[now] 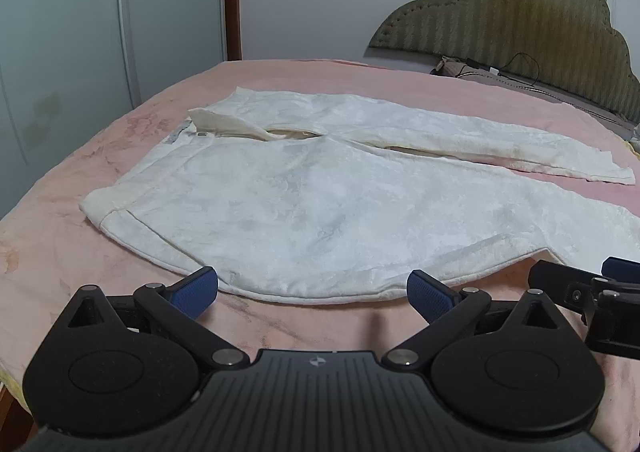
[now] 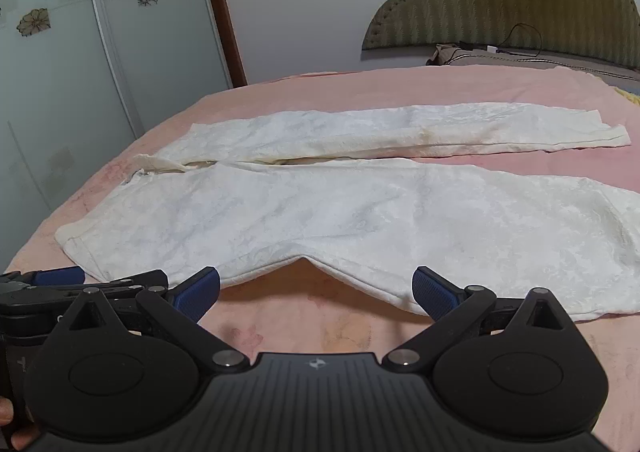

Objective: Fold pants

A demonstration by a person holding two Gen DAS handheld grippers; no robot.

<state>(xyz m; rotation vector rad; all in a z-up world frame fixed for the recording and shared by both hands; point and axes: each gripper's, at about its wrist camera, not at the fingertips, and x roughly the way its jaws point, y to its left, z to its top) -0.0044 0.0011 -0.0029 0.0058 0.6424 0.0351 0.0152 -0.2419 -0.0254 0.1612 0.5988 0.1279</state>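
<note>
White patterned pants (image 1: 320, 191) lie spread flat on the pink bed, waistband to the left, two legs running right; the fly flap is turned open. They also show in the right wrist view (image 2: 360, 207). My left gripper (image 1: 312, 292) is open and empty, its blue pads at the near hem of the hip area. My right gripper (image 2: 316, 290) is open and empty, at the near edge of the near leg. The right gripper shows at the right edge of the left wrist view (image 1: 592, 292); the left gripper shows at the left edge of the right wrist view (image 2: 60, 284).
The pink bedspread (image 1: 280, 79) covers the bed. A padded olive headboard (image 1: 520, 15) stands at the far right with a pillow and a black cable (image 1: 516, 63). Wardrobe sliding doors (image 1: 80, 31) stand at the left, close to the bed edge.
</note>
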